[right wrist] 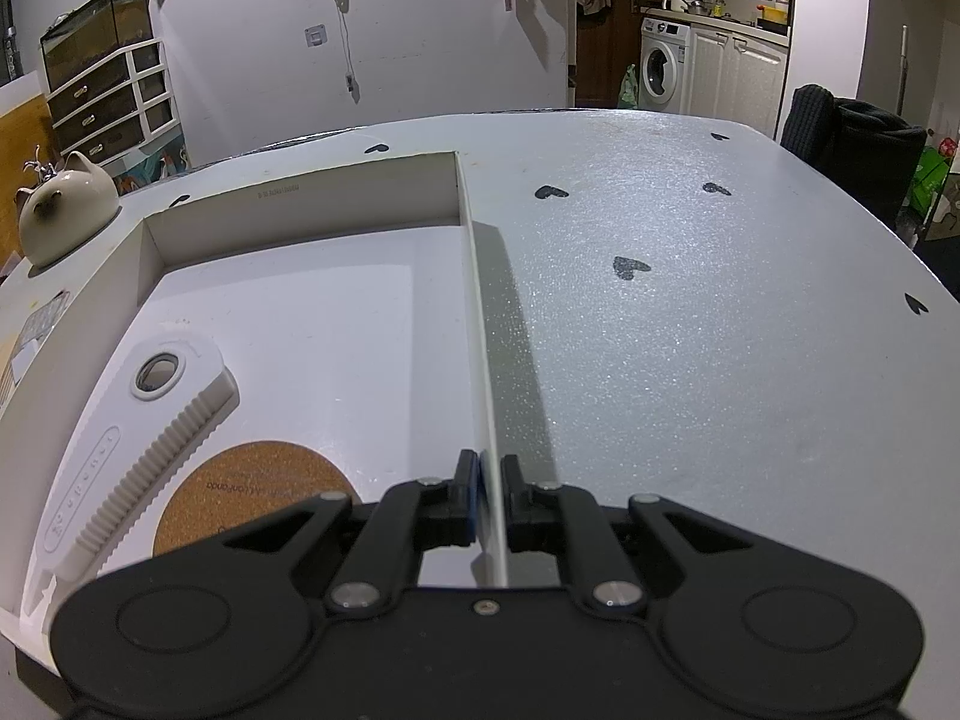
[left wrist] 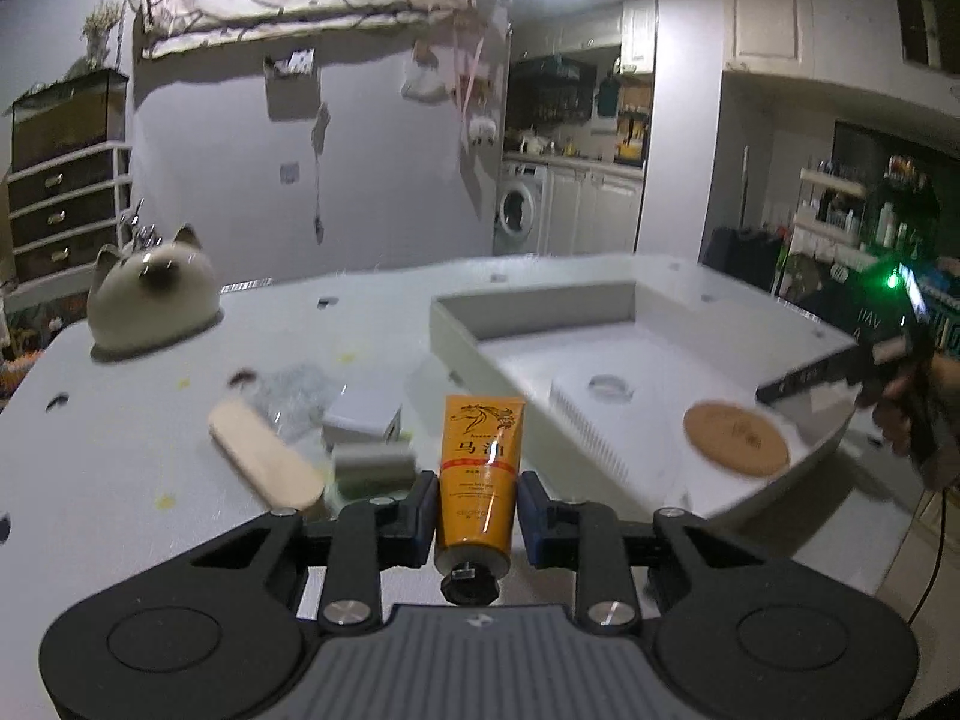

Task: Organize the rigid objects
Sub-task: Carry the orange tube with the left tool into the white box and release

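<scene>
My left gripper [left wrist: 477, 513] is shut on an orange tube of cream [left wrist: 480, 468], held above the table with its black cap toward the camera. A shallow white box [left wrist: 456, 330] lies to the right; in it are a white comb [left wrist: 591, 426] and a round cork coaster [left wrist: 735, 437]. My right gripper [right wrist: 491, 501] is shut on the box's right wall [right wrist: 480, 324]. The right wrist view shows the comb [right wrist: 132, 450] and the coaster [right wrist: 252, 495] inside the box. On the table left of the tube lie a wooden stick [left wrist: 264, 459], a small white box [left wrist: 363, 417] and a grey block [left wrist: 372, 468].
A cat-shaped ceramic holder [left wrist: 150, 294] stands at the table's far left. A crumpled clear wrapper [left wrist: 294, 387] lies behind the small items. The grey tabletop [right wrist: 690, 312] with black heart marks stretches right of the box. A drawer unit stands beyond the table at left.
</scene>
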